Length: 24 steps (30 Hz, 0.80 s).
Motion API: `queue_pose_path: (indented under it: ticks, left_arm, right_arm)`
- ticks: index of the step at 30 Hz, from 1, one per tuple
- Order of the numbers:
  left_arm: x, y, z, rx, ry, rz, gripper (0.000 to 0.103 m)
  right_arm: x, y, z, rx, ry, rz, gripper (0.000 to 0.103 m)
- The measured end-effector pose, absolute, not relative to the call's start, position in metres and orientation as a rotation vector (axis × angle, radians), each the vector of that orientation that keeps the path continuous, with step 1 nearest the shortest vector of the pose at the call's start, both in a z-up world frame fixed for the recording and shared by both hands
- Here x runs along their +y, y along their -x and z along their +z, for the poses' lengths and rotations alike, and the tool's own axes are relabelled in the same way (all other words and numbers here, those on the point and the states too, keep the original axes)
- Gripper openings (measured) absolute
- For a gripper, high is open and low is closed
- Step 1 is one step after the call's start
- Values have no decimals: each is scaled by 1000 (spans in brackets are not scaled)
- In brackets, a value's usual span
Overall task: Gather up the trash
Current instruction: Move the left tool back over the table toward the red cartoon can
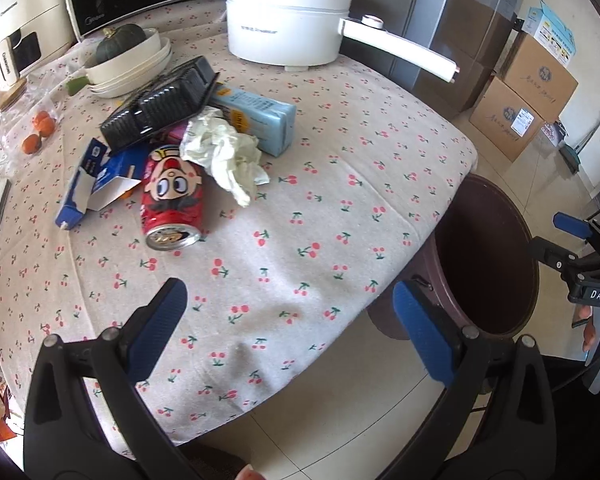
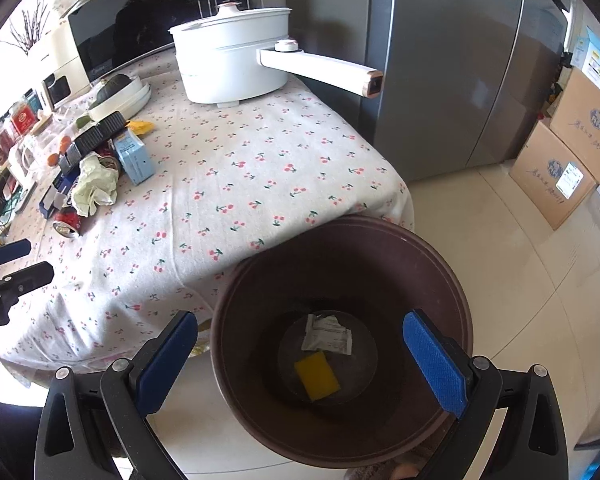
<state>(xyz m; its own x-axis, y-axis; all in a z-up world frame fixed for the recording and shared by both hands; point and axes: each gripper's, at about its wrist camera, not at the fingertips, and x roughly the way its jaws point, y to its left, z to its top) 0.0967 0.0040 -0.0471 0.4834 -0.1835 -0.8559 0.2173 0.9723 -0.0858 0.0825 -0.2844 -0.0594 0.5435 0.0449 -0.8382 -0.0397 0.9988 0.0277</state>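
Blue pads of the left gripper (image 1: 290,320) sit closest, spread wide over the cherry tablecloth (image 1: 300,248), and they hold nothing and touch nothing. Right beside the table's corner stands the brown bin (image 2: 452,280), and the right gripper (image 2: 300,354) hangs over its mouth with its jaws wide apart too, gripping nothing. Down at the bottom of the bin lie a crumpled paper wrapper (image 2: 327,334) and a yellow piece (image 2: 317,376). More trash waits in a heap on the table, well away from the bin: a red can (image 1: 172,200) on its side, a wad of tissue (image 1: 224,152), a light blue box (image 1: 256,118), a torn blue and white carton (image 1: 96,184) and a black plastic tray (image 1: 160,106). I think the can could roll away if one pad pokes it first, because it is round and lying down. The tissue rests on the can and the box, so pulling one thing might drag the others along. Anything carried from the heap to the bin could slip and land on the floor if the squeeze is too soft. The white pot (image 1: 288,20) behind the heap should be safe, since it is far from the pads.
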Motion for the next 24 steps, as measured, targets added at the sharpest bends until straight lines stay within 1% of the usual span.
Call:
queue_pose_path:
  ticks: [8,13,17,18,22,24]
  left_arm:
    - [66,-118,-45,1049,27,-106,102]
    - [81,-142,-41,1050,-19,-56,102]
    - [79,-160,-52,1077,-31,-41,102]
    - [80,-164,-57,1081,-18,-23,102]
    - [81,-180,-77,1134,81,-45,90]
    - [79,-188,-83,1134,75,-42,88]
  right_arm:
    - [-249,-109,-48,977,48,103,103]
    - [-231,-130,-37,957,11,126,103]
    - [-214,-145,-37,960,-11,153,103]
    - [-210,-149,-38,962,-12,158,103]
    - [-199,-158,-42,975,-6,166,103]
    - [-195,-163,-45,982,0,165,103]
